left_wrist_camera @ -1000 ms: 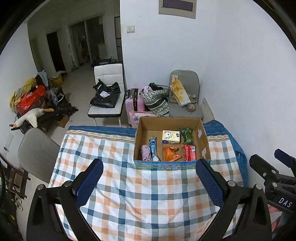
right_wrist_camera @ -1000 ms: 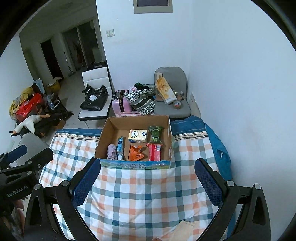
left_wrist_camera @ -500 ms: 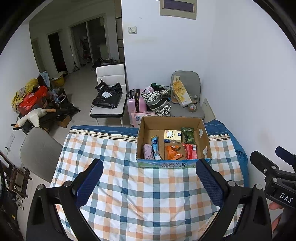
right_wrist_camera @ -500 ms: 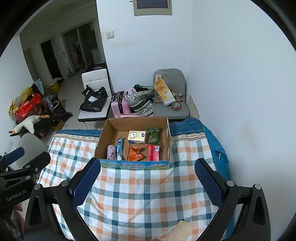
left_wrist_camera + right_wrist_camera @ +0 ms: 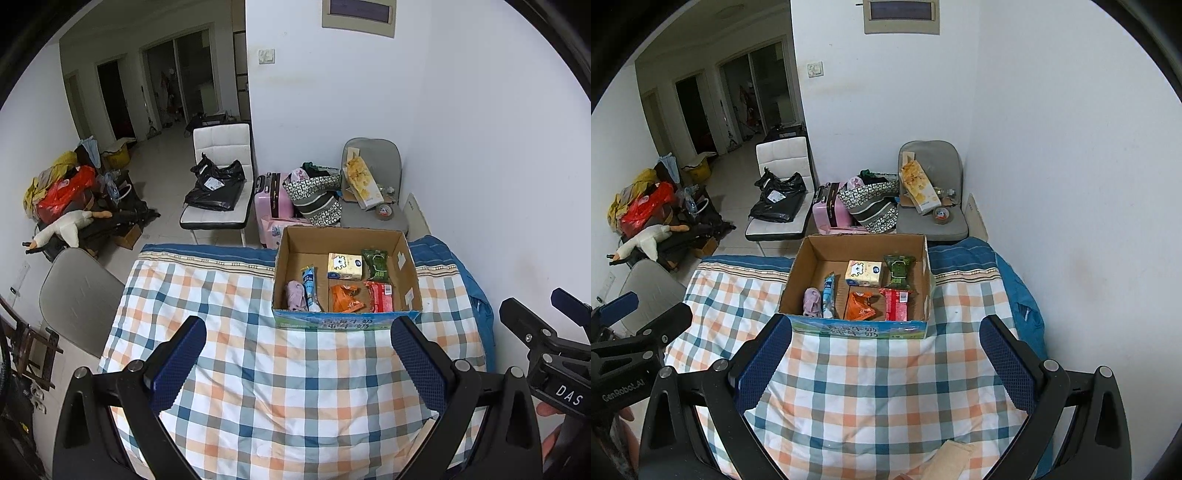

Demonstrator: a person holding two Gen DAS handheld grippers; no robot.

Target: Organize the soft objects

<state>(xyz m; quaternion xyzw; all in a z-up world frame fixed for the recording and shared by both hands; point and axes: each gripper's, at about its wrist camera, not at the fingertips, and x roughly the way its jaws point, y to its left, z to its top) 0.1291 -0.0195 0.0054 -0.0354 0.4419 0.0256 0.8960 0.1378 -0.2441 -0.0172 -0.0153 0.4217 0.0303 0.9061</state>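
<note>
Both the left gripper and right gripper hang with jaws wide apart, holding nothing, just short of the cardboard box, which holds the soft packets on the checked table.

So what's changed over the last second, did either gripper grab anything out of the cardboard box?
No. Both the left gripper and the right gripper have pulled back a little from the cardboard box, which now sits slightly farther off in both wrist views. Their jaws stayed wide open and empty. The tissue pack, the orange packet and the rest in the box lie as before.
</note>
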